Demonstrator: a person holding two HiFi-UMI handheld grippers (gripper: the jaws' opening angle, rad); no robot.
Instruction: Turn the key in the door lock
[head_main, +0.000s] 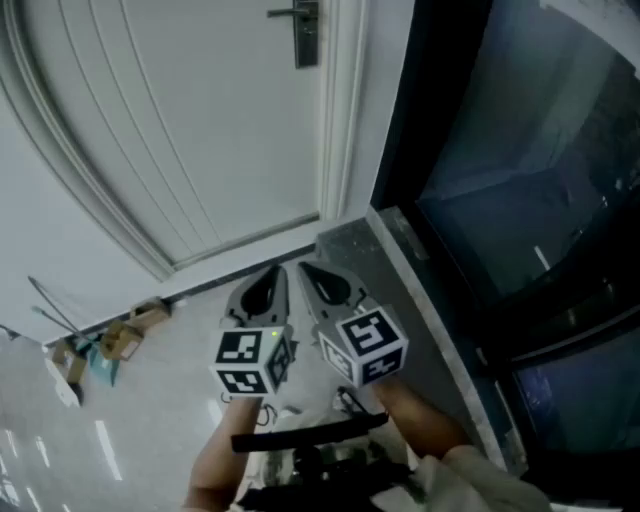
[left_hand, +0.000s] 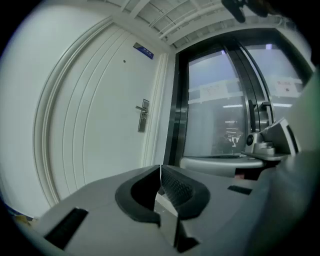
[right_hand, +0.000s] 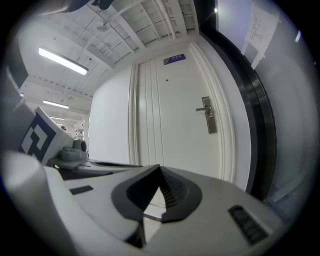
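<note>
Door lock (head_main: 306, 30) sits far from left gripper (left_hand: 160, 169) and right gripper (right_hand: 159, 169), both fingers together, empty.

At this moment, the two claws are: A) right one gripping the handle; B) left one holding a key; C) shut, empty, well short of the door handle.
C: the left claw and right claw are closed on nothing, the door handle well ahead.
</note>
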